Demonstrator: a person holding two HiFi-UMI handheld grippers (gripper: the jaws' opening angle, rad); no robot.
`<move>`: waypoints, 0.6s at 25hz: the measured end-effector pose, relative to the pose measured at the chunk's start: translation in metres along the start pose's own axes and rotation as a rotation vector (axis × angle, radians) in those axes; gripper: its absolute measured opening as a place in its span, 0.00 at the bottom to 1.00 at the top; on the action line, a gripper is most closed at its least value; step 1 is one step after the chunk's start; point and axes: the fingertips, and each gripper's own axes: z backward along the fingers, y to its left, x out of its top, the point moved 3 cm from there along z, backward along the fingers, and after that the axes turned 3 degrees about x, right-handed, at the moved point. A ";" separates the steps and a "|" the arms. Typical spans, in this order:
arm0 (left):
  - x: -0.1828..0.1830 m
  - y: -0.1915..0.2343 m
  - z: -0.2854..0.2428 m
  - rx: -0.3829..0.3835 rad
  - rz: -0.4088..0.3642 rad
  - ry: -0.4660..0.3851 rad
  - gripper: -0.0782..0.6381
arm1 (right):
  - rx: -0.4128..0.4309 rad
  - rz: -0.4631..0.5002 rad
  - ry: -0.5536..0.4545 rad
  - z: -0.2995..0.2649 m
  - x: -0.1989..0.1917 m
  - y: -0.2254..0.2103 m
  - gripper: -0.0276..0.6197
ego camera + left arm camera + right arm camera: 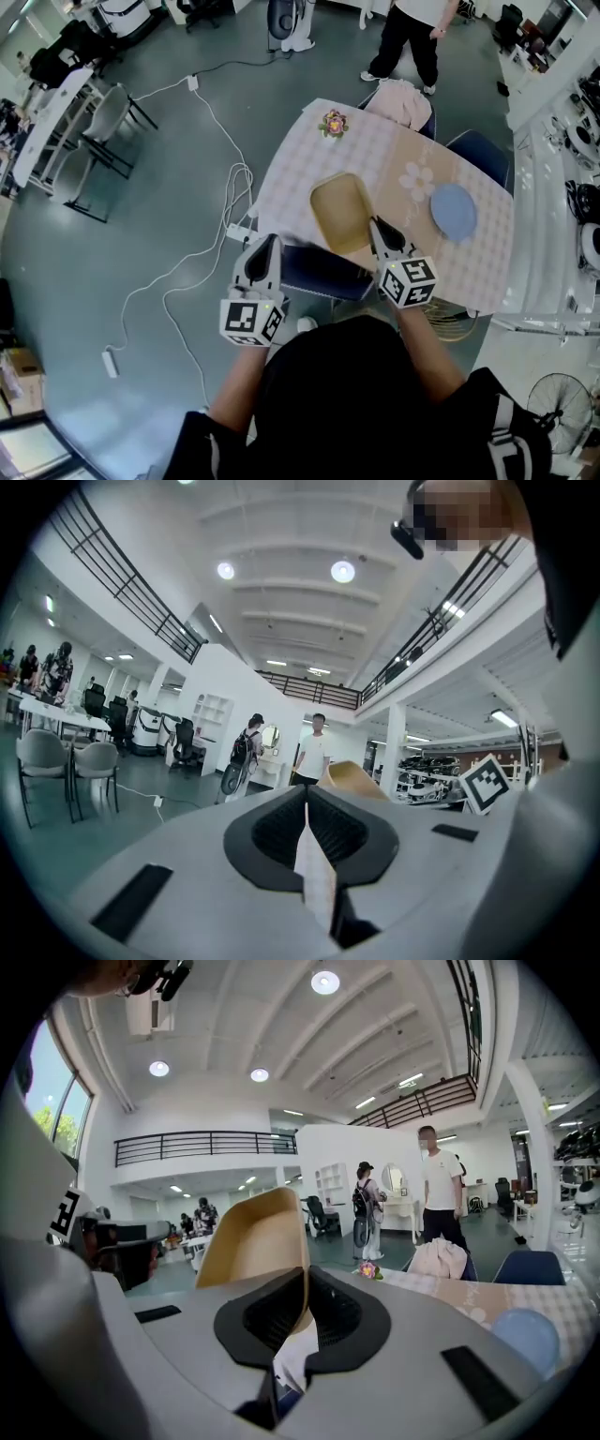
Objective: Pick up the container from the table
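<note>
A tan, tray-shaped container (339,211) hangs over the checked tablecloth (375,155) in the head view. My right gripper (378,225) is shut on its near right rim. In the right gripper view the container (253,1241) rises tilted from between the closed jaws of my right gripper (305,1302). My left gripper (267,246) sits at the table's near left edge. In the left gripper view the left gripper (307,822) is shut on a thin pale sheet (314,874), seemingly the tablecloth's edge. The container's (352,778) tip shows beyond it.
A blue plate (453,211) and a small flower (332,123) lie on the table. A chair with a pink garment (403,101) and a blue chair (483,150) stand behind it, a dark chair (319,272) in front. White cables (216,187) run over the floor. A person (412,37) stands beyond.
</note>
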 end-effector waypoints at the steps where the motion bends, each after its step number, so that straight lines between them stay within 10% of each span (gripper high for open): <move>1: 0.001 0.002 0.006 0.008 -0.008 -0.005 0.12 | -0.003 0.018 -0.006 0.006 0.002 0.008 0.06; 15: 0.007 0.006 0.057 0.060 0.004 -0.078 0.12 | 0.009 0.101 -0.036 0.034 0.000 0.074 0.06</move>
